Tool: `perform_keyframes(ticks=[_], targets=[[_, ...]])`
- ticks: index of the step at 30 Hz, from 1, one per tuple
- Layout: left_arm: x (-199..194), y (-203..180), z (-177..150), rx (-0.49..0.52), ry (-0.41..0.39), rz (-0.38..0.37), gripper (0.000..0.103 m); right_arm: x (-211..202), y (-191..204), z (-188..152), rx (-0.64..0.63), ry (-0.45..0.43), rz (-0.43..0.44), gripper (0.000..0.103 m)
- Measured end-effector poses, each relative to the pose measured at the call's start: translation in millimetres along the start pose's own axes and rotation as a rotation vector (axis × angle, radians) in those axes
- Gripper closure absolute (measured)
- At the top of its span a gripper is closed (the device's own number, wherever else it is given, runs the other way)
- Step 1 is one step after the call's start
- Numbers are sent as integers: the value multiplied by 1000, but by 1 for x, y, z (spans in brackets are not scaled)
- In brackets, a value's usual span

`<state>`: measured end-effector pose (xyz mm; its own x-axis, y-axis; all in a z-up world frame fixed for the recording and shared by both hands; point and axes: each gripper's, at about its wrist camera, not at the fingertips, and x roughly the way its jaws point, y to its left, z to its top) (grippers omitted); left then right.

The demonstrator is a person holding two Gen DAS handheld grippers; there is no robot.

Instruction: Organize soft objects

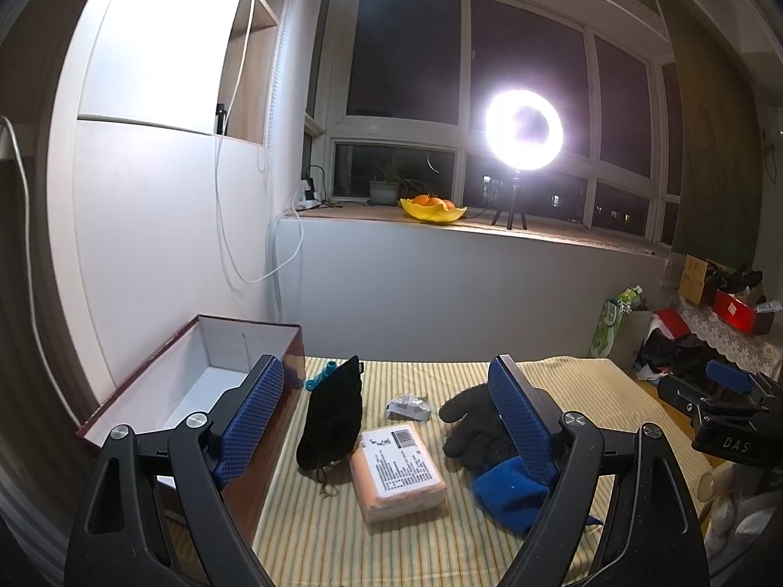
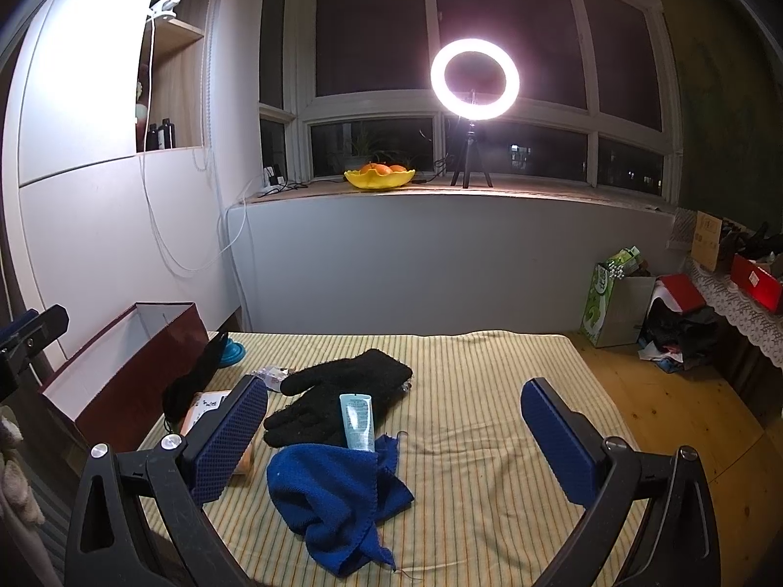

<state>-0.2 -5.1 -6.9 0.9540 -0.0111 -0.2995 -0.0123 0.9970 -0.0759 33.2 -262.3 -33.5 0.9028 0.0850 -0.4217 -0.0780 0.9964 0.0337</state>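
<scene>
1. Both claws are released and grasp nothing. The left claw (image 1: 386,420) hangs above the middle of the striped table (image 2: 489,391). The right claw (image 2: 394,435) hangs over its near side, jaws spread wide.

2. The soft things all lie on the table: a black pouch (image 1: 333,420) just beside the open box (image 1: 195,381), black gloves (image 2: 337,391) near the centre, and a crumpled blue cloth (image 2: 333,499) in front of them, touching the gloves.

3. A pale tube (image 2: 358,420) rests on the gloves with its lower end tucked under the cloth's edge. Likely mishap: lifting cloth or gloves drags the tube along, so it ends up in the box, or rolls off onto the floor.

4. The gloves lie overlapped, so a pinch may catch only one, or only a finger, and the fabric slips free on the way.

5. The cloth is loose and bunched. Gripped by a corner, it probably unfurls, trails across the table and snags the labelled packet (image 1: 399,469) or the small plastic-wrapped item (image 1: 408,406).

6. The pouch's drawstring lies slack by the packet and could hook on it.

7. The box wall stands high. A low carry risks knocking its rim and shoving the box.

8. The ring light (image 2: 473,79) glares, and black fabric shows poorly.
</scene>
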Motion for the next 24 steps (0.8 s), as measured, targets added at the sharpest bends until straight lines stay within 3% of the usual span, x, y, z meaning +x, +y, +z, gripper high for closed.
perform_keyframes(ticks=[16,24], targets=[[4,-2,-1,0,28,-11,17,6,-2,-2,8,33,12,1],[19,-4,-15,-5,104,-44,17,17,-13,-9,26,89,49,1]])
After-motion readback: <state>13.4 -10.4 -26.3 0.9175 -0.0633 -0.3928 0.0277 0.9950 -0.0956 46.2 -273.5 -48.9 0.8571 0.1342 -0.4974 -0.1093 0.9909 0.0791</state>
